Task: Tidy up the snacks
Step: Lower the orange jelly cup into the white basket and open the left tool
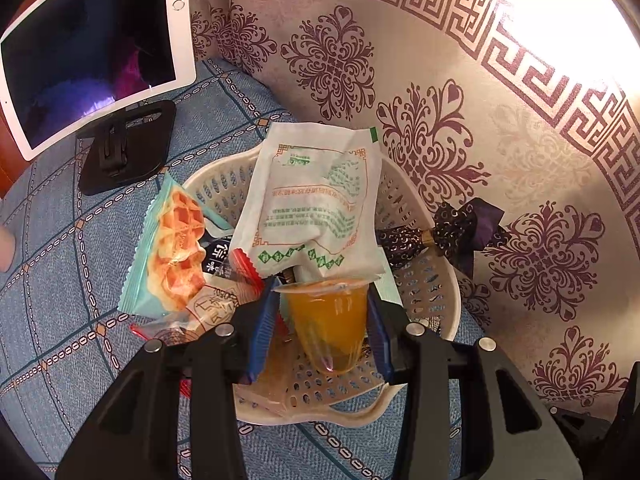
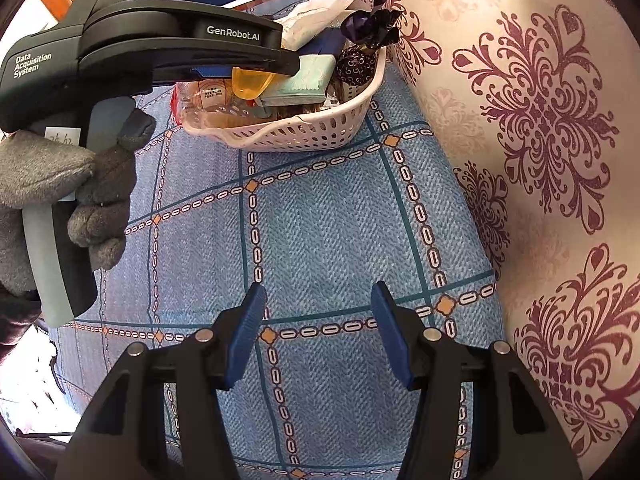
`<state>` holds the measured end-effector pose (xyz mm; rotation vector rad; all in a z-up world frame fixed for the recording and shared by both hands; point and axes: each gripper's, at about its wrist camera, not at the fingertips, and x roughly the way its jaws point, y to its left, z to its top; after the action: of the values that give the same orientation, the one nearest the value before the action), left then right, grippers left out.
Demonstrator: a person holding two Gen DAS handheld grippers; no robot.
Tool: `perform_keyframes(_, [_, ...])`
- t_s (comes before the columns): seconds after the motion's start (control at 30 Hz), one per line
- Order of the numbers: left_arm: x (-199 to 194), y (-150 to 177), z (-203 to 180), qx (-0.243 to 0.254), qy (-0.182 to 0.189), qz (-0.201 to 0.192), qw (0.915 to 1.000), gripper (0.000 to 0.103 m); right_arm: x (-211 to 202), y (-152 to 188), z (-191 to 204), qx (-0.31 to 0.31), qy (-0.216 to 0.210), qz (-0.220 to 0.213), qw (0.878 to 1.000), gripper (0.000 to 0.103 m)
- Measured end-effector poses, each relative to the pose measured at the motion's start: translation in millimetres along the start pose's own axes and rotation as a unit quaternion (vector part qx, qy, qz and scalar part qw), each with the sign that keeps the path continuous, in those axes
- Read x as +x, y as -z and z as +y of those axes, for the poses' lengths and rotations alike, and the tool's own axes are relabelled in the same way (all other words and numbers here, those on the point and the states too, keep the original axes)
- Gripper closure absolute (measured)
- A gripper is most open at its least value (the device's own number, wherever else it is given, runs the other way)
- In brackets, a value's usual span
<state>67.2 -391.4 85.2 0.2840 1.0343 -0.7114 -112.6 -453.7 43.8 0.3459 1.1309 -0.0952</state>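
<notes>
Left gripper (image 1: 324, 320) clamps an orange jelly cup (image 1: 330, 324) between its blue pads, held just over the near end of the white basket (image 1: 436, 280). Basket sits on the blue checked tabletop (image 2: 320, 220), already piled: large white packet (image 1: 316, 200), waffle pack (image 1: 168, 248), dark bow-tied sweet (image 1: 452, 232). Right gripper (image 2: 318, 332) hangs half open, empty, well apart from the basket. No loose snacks visible on the cloth; looks nearly finished, cup yet to be released.

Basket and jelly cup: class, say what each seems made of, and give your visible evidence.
Basket: probably moulded plastic, cream and matt; its walls carry regular punched holes and a smooth rolled rim. Jelly cup: likely thin clear plastic, glossy; the orange filling shows through, under what looks like a film lid.
</notes>
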Motion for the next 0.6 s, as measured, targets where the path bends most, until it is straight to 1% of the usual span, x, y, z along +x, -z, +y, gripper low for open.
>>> perform_keyframes(0.13, [3.8,-1.8,0.2,0.006,-0.002,-0.001,1.0,0.06,0.7,-0.4,1.1,-0.001,0.0,0.0,1.0,0.047])
perform_keyframes(0.6, [1.6,1.8,2.5,-0.002,0.007,0.011,0.9999,0.06,2.8,-2.5,2.6,-0.001,-0.001,0.001,1.0,0.047])
